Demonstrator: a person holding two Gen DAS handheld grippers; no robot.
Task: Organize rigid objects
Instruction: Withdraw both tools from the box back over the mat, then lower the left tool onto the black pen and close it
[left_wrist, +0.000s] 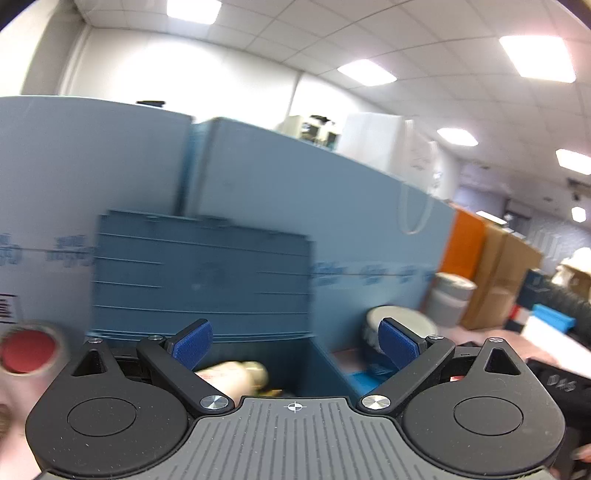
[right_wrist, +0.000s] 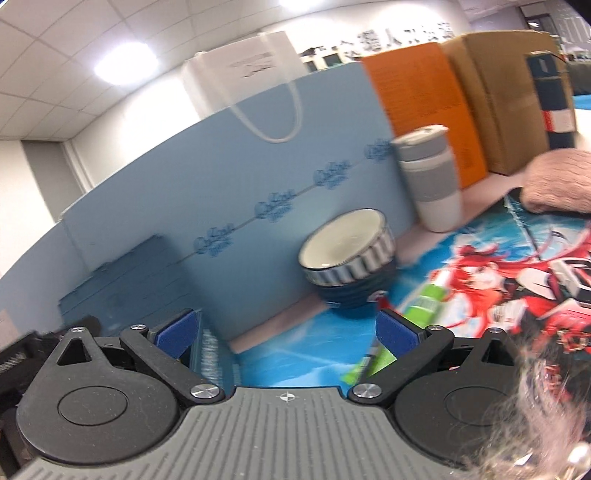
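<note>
My left gripper (left_wrist: 293, 347) is open and empty, held above a blue plastic crate (left_wrist: 201, 277). A pale cream bottle-like object (left_wrist: 236, 373) lies inside the crate, below the blue pads. A striped ceramic bowl (left_wrist: 400, 325) sits right of the crate. My right gripper (right_wrist: 286, 332) is open and empty over the printed desk mat (right_wrist: 480, 280). The stacked striped bowls (right_wrist: 349, 251) stand ahead of it. A green tube (right_wrist: 413, 314) lies on the mat by the right finger. The crate (right_wrist: 129, 280) is at its left.
A grey-banded white tumbler (right_wrist: 430, 177) stands behind the bowls. A blue partition (right_wrist: 221, 166) with a white paper bag (right_wrist: 255, 74) backs the desk. Orange and brown boxes (right_wrist: 424, 103) stand at right. A red-capped round object (left_wrist: 27, 349) is at left.
</note>
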